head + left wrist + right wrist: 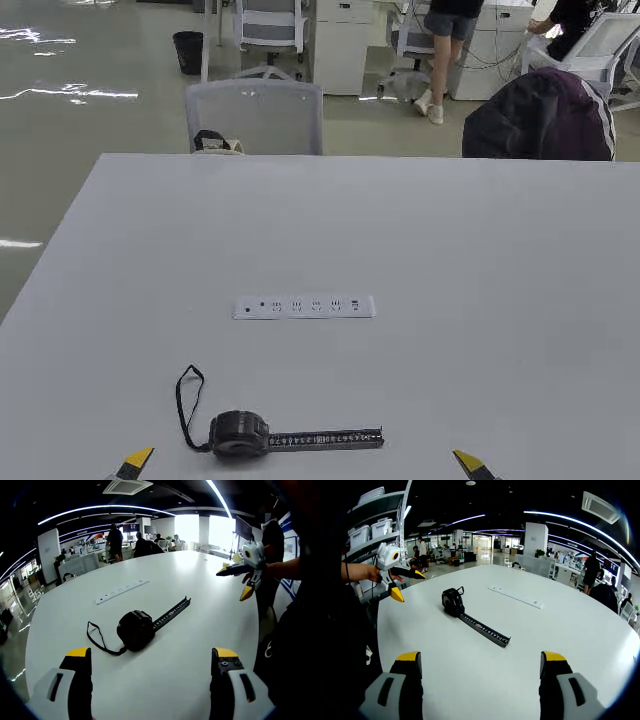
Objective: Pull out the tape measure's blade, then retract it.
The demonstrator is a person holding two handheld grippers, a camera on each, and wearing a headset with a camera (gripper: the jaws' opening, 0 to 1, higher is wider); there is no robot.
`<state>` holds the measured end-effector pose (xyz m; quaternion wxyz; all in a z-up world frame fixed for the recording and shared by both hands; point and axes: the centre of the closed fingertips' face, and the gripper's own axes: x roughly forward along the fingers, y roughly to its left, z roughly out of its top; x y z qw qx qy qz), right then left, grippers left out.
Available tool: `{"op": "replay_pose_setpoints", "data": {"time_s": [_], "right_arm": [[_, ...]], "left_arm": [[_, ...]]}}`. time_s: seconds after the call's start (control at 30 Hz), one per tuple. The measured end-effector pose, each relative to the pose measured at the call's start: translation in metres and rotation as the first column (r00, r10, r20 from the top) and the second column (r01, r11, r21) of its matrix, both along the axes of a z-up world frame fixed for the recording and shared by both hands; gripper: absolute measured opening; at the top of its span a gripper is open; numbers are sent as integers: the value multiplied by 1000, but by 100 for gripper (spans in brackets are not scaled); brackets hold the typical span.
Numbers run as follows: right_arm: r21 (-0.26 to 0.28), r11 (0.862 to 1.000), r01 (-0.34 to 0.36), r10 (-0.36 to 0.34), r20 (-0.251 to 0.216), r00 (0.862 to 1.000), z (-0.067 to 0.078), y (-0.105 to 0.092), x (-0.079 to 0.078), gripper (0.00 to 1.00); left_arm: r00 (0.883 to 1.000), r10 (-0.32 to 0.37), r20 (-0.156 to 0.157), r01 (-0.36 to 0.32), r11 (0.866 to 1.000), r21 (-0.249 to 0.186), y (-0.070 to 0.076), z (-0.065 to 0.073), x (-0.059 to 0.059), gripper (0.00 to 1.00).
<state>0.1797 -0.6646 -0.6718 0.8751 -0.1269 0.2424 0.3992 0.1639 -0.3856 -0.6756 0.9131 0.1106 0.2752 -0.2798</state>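
A black tape measure (238, 434) lies on the white table (450, 260) near its front edge. A short length of its blade (325, 438) is out, pointing right, and its wrist strap (187, 400) loops off to the left. In the left gripper view the case (135, 629) sits just ahead of my left gripper (152, 655), which is open and holds nothing. My right gripper (481, 657) is also open, short of the blade's end (502, 640). One yellow fingertip of each (135, 463) (470, 463) shows beside the tape.
A white power strip (304, 306) is set into the table beyond the tape. Behind the far edge stand a grey chair (255, 115) and a chair draped with a dark jacket (540, 115). A person (445, 50) stands further back.
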Motion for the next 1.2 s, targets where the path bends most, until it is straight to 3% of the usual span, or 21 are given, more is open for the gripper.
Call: {"op": "replay_pose_setpoints", "data": {"time_s": [0.17,0.23,0.57,0.7,0.77,0.9,0.97,1.2], "right_arm": [[6,1000,20,-20,8,1000,5,-1,-8,100],[13,999,30,-30,16,999,7,-2,-9,100],[11,999,53,-53,12,999,6,-4,-12,100],[5,998,62,-62,6,998,4,-7,-12,100],[3,998,64,-64,6,998,6,-6,-12,100],[1,998,68,-68,0,998,3,-6,-12,99],[0,998,70,-70,-4,998,3,-5,-12,99],[3,997,78,-78,-14,997,0,-6,-14,99]], "left_arm": [[998,51,21,-50,998,-24,3,7,-9,99],[998,52,41,-52,999,1,5,8,-12,99],[997,73,27,-73,997,-14,3,11,-18,99],[995,96,32,-96,995,-14,5,9,-16,99],[991,118,60,-117,993,-16,3,12,-13,99],[984,165,67,-163,986,-26,2,11,-8,99],[979,186,87,-182,982,-48,0,15,-5,99],[965,252,79,-248,967,-52,3,13,-1,99]]}}
